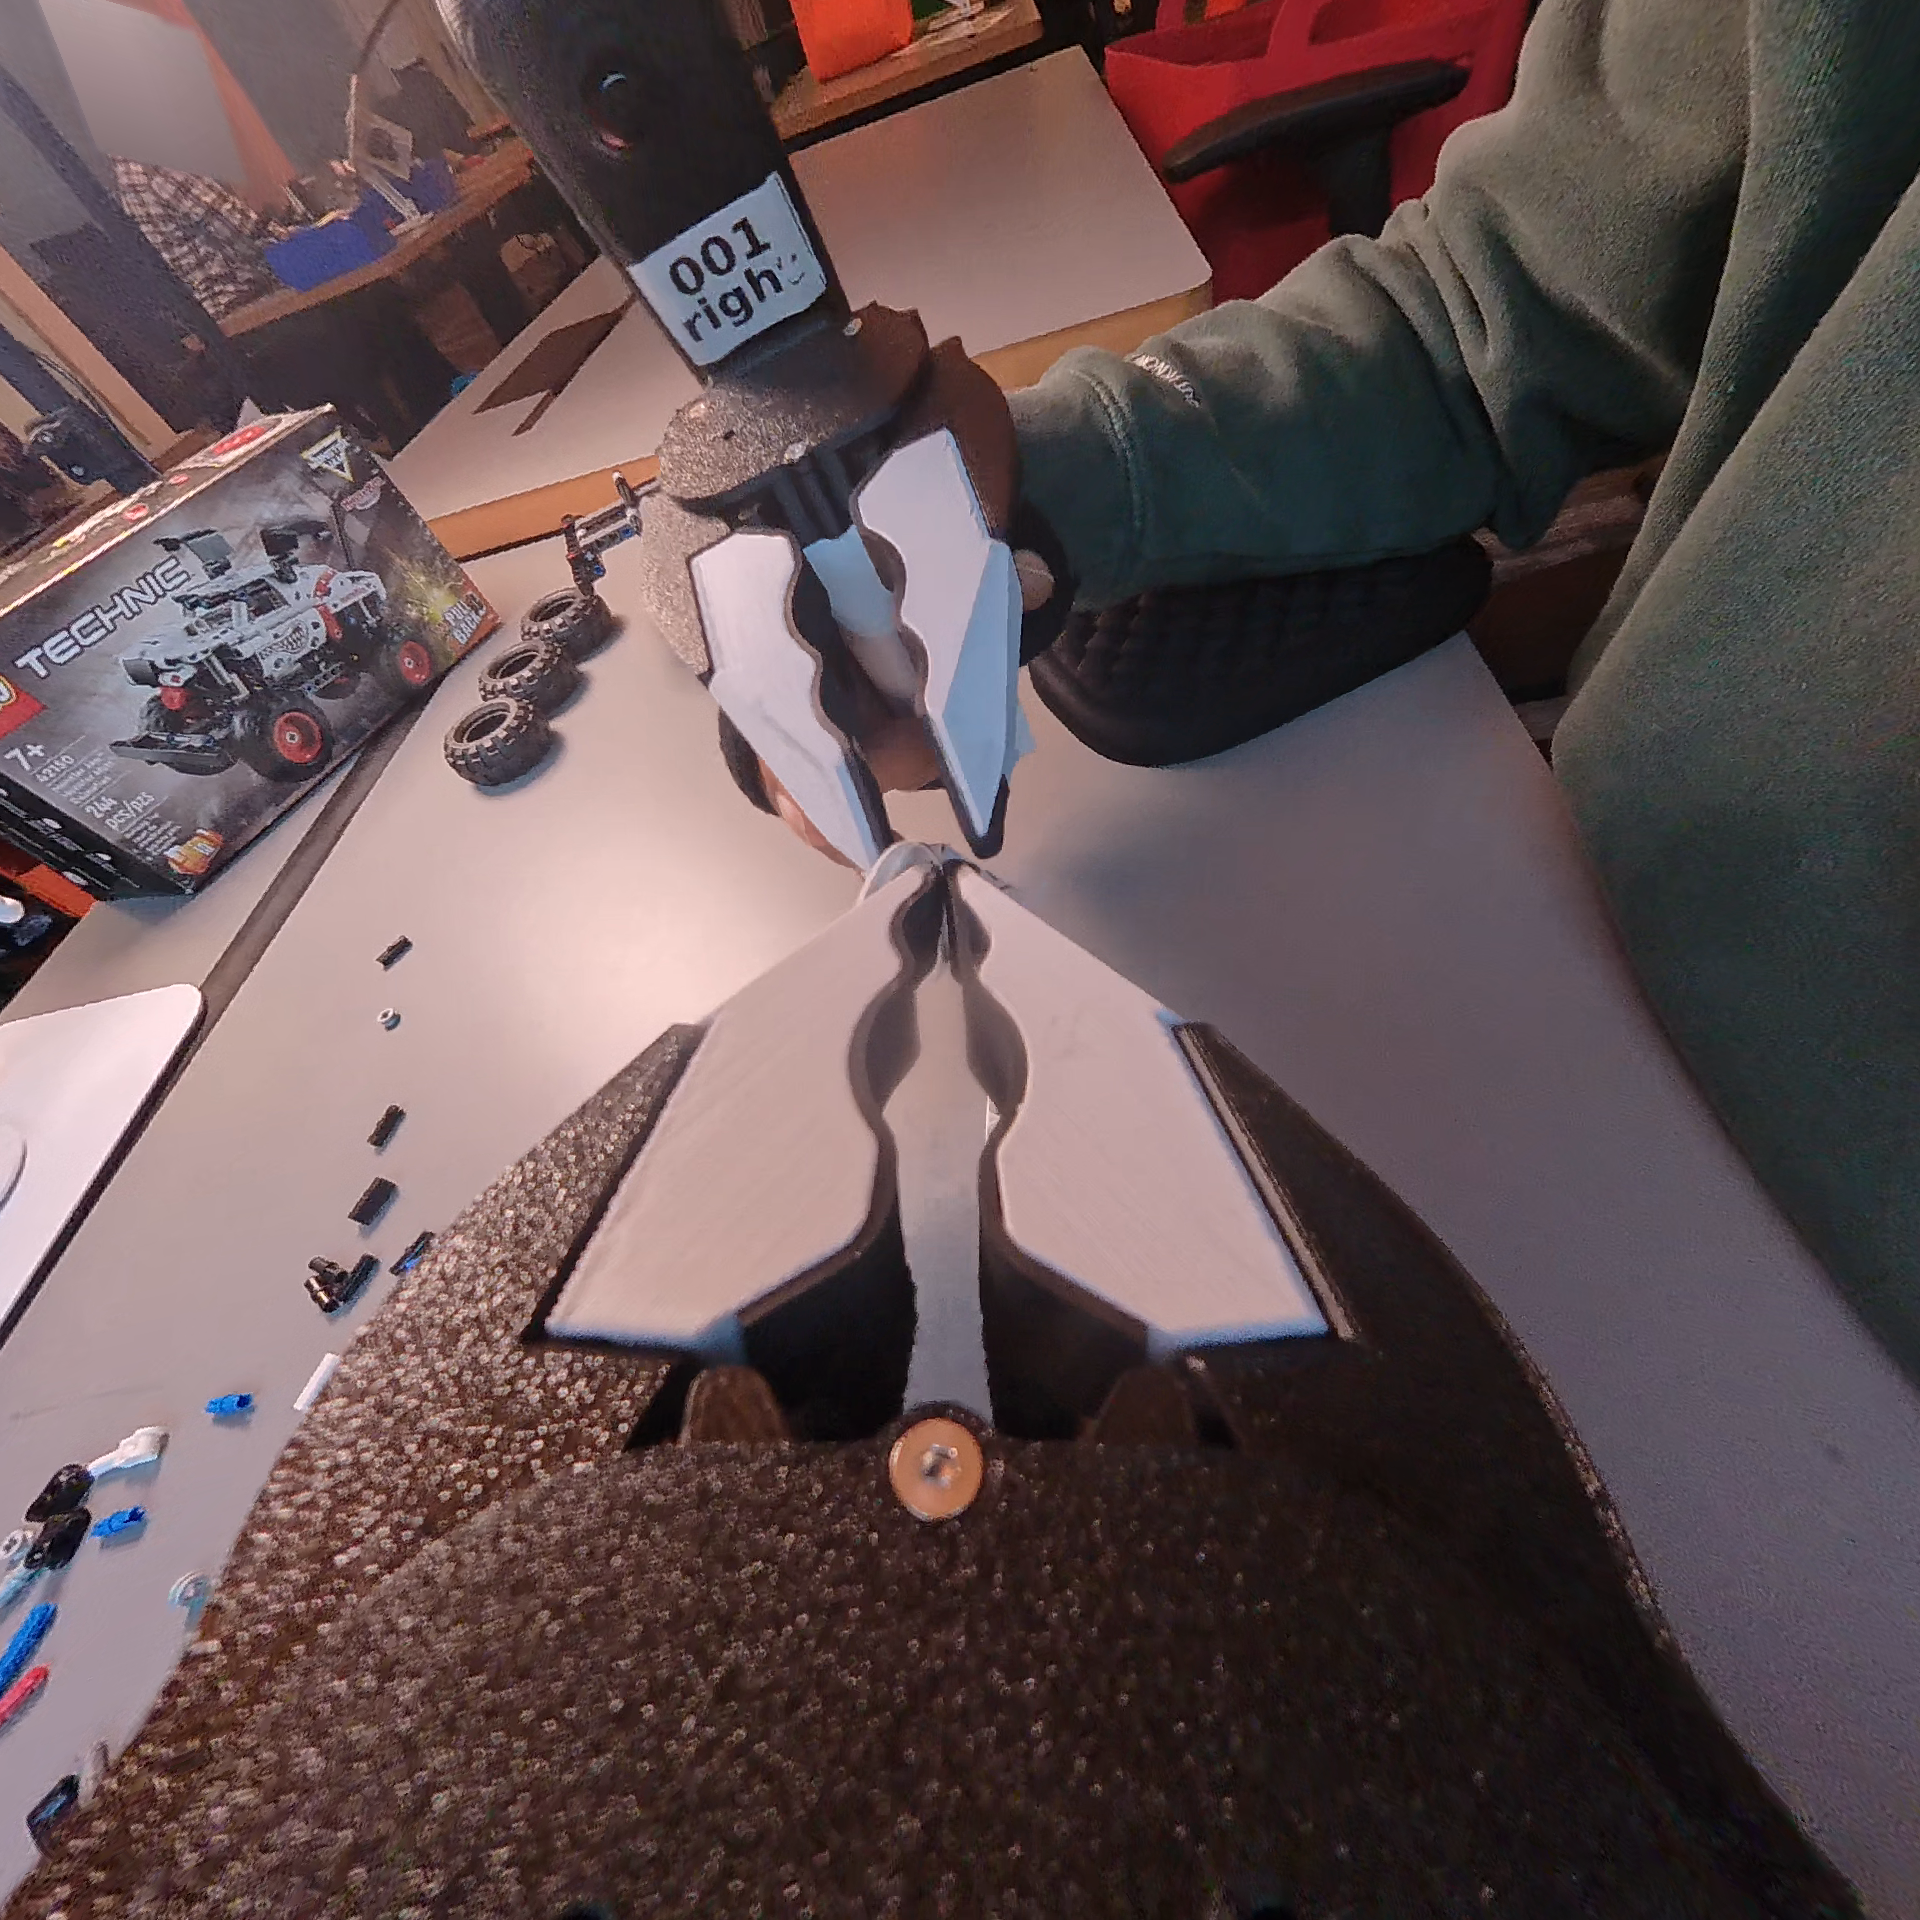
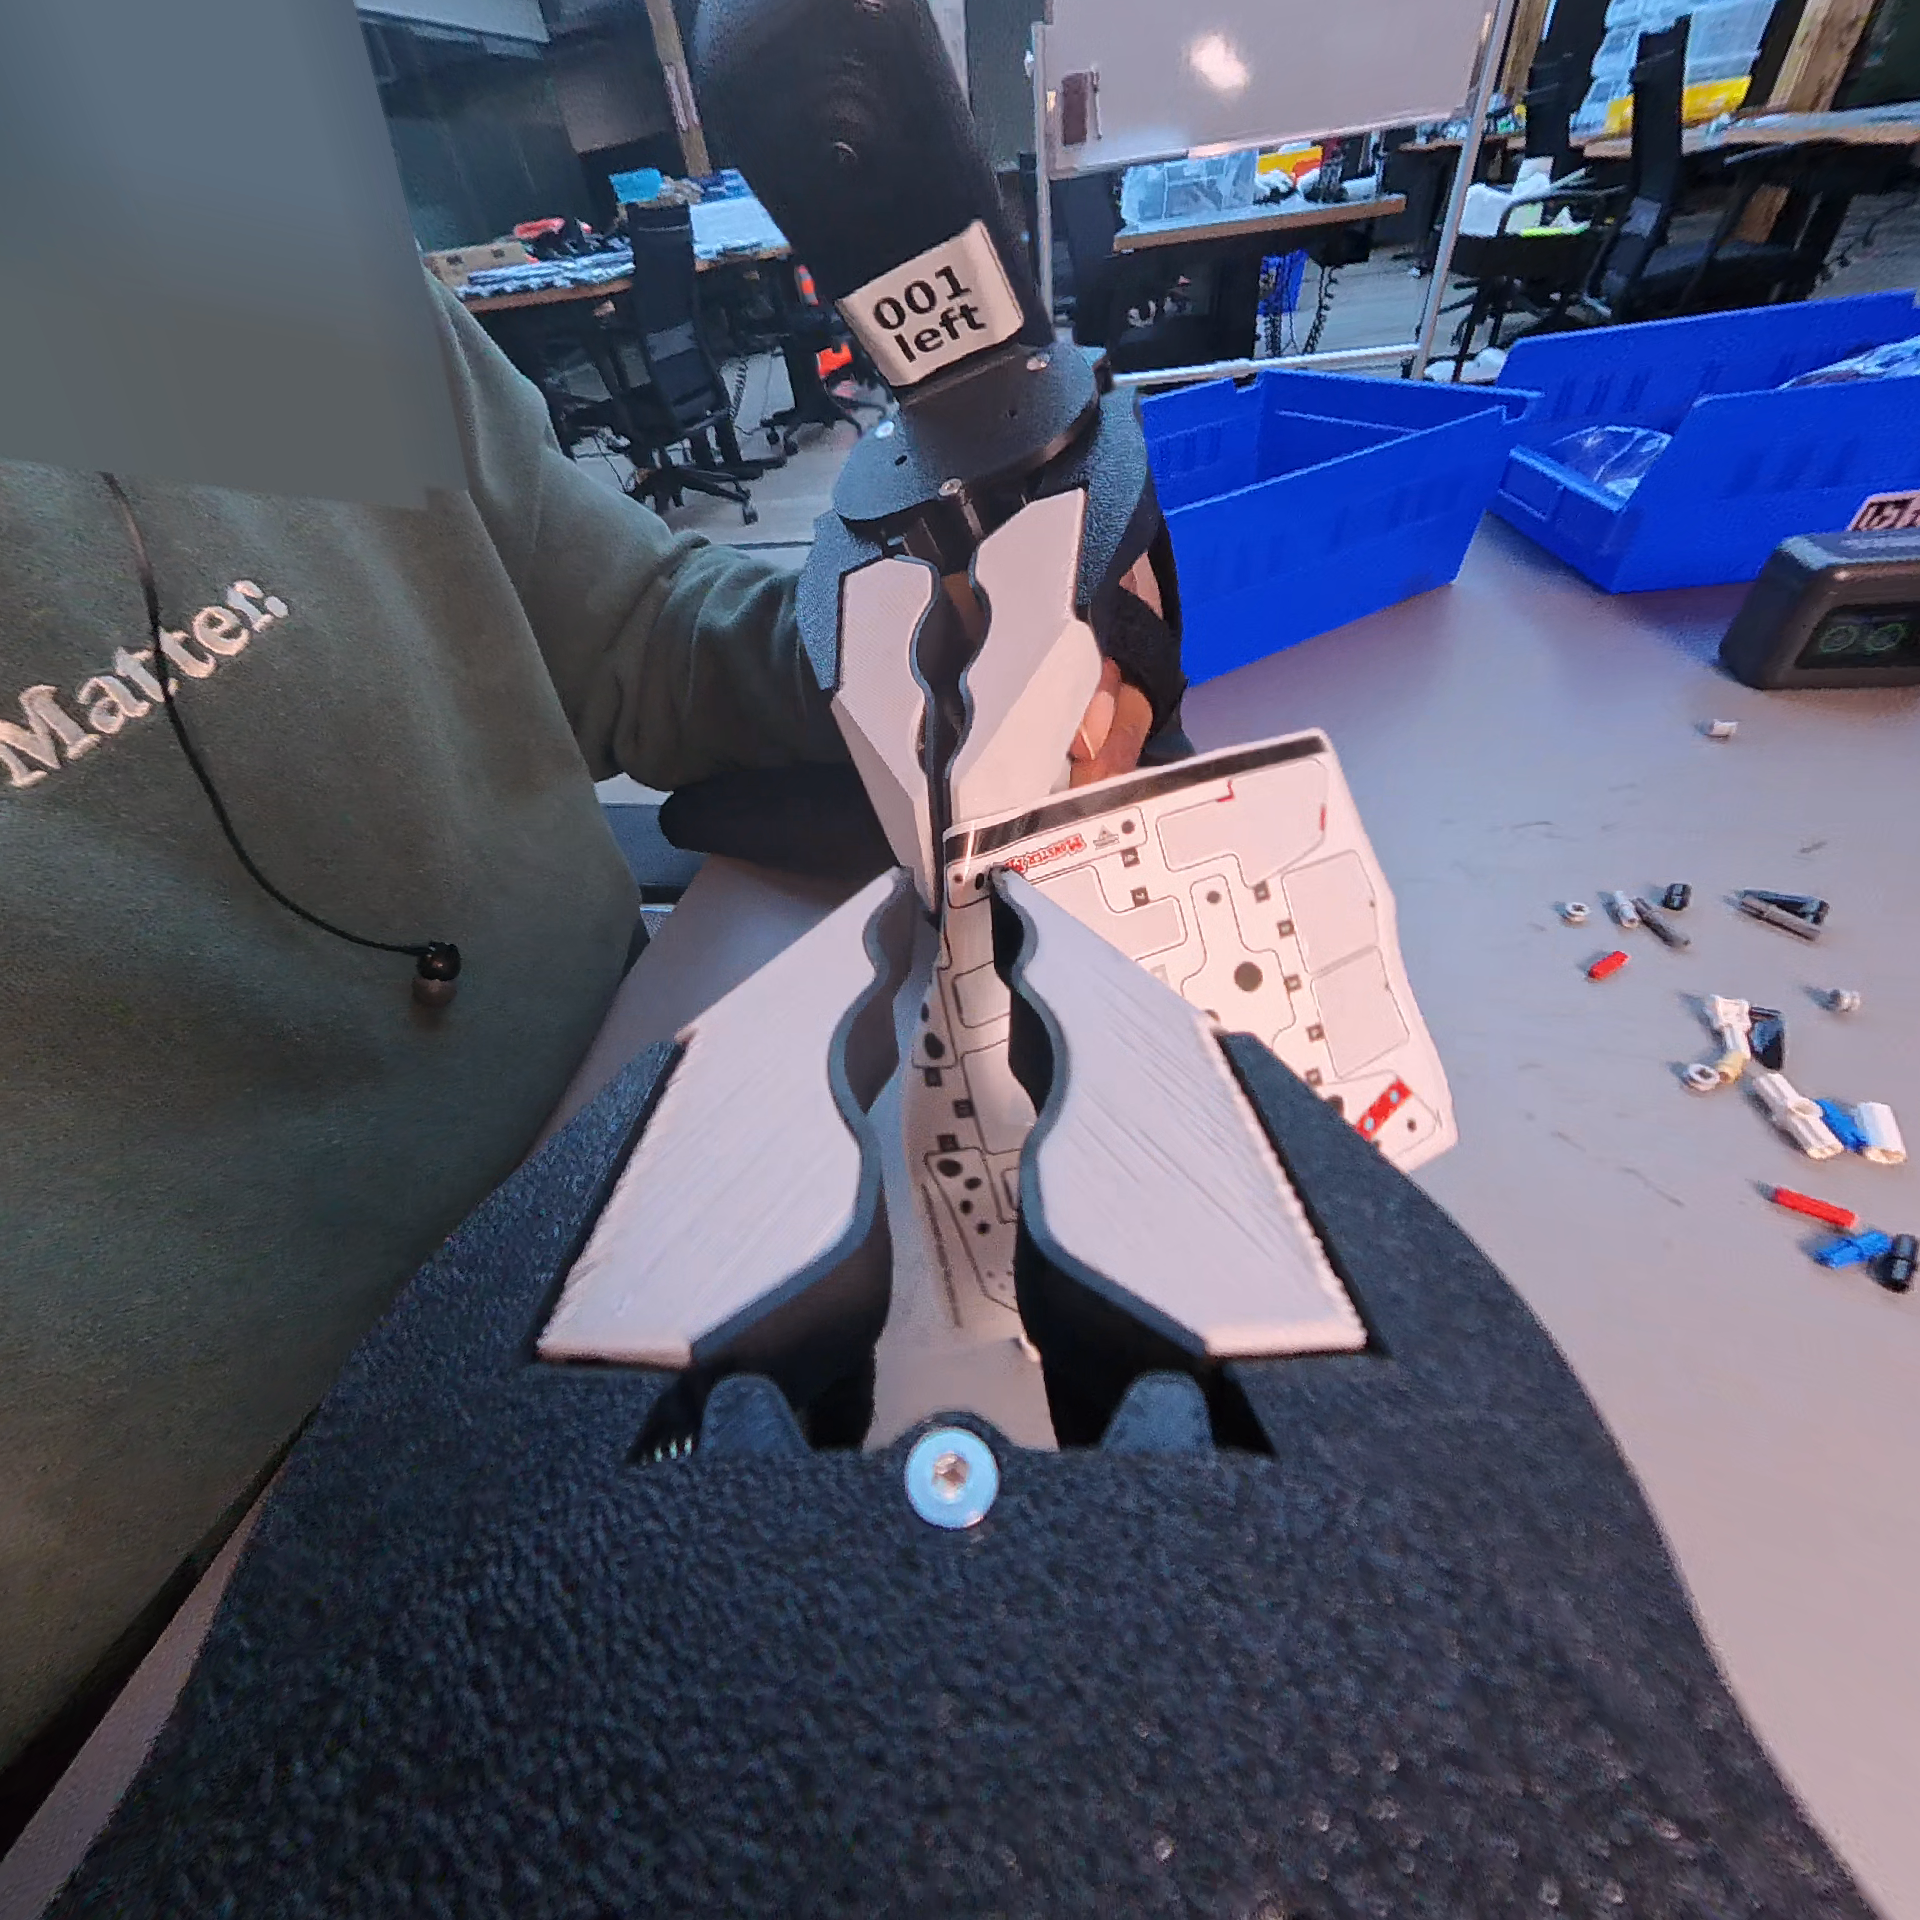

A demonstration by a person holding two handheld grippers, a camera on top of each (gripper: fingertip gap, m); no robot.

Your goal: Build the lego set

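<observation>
Out at the left, the set's box and three tyres wait on the counter. Mid-air at centre, the left claw and right claw both pinch the sticker sheet, likely steadying it for peeling. Loose pieces lie right.

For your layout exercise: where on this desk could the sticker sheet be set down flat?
Bare desk between the grippers and the sleeve, and between tyres and grippers. Crowded: loose parts by the blue bins, and below the box.
</observation>
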